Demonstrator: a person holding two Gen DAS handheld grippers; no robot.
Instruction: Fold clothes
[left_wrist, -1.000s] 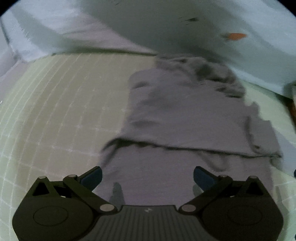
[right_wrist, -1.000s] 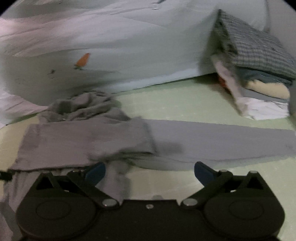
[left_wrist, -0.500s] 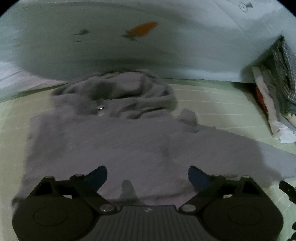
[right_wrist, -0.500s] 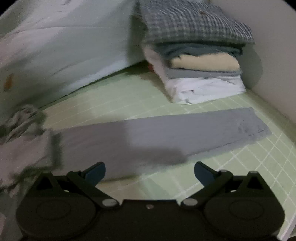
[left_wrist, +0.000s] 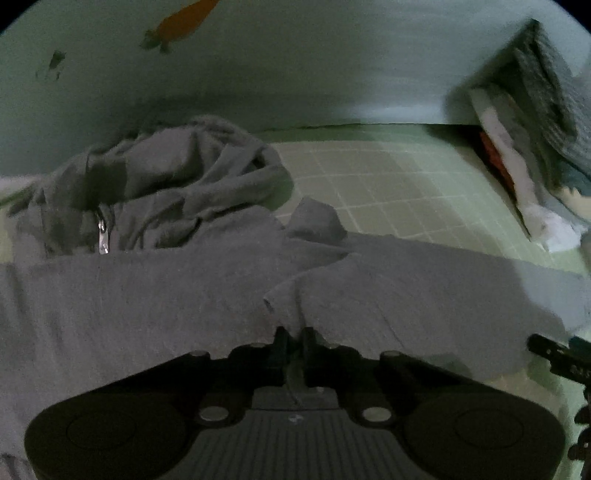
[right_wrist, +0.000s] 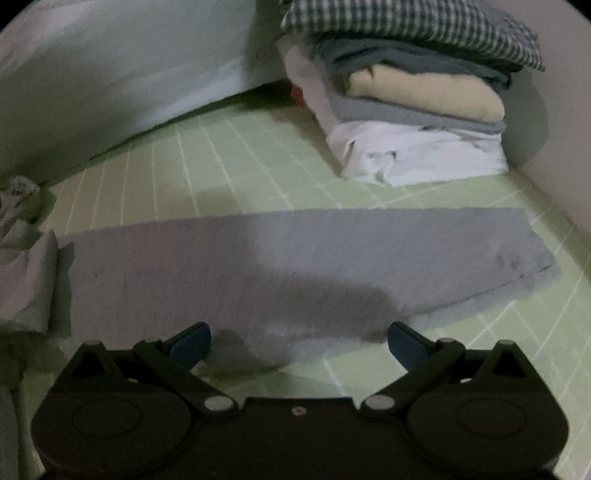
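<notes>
A grey zip hoodie (left_wrist: 147, 288) lies on the green checked mat (left_wrist: 388, 184), its hood (left_wrist: 177, 166) bunched at the far side with the zipper pull (left_wrist: 102, 236) showing. My left gripper (left_wrist: 293, 338) is shut on the hoodie's near edge by the shoulder seam. One long grey sleeve (right_wrist: 295, 266) stretches flat to the right across the mat. My right gripper (right_wrist: 299, 338) is open and empty just above the sleeve's near edge. Part of the right gripper shows in the left wrist view (left_wrist: 561, 358).
A stack of folded clothes (right_wrist: 413, 103) with a checked shirt on top sits at the far right against a wall. A pale blue bedsheet (right_wrist: 110, 74) with an orange carrot print (left_wrist: 184, 18) hangs along the far side.
My left gripper swung over the hoodie body and closed on its near edge. My right gripper moved right along the sleeve and stays open.
</notes>
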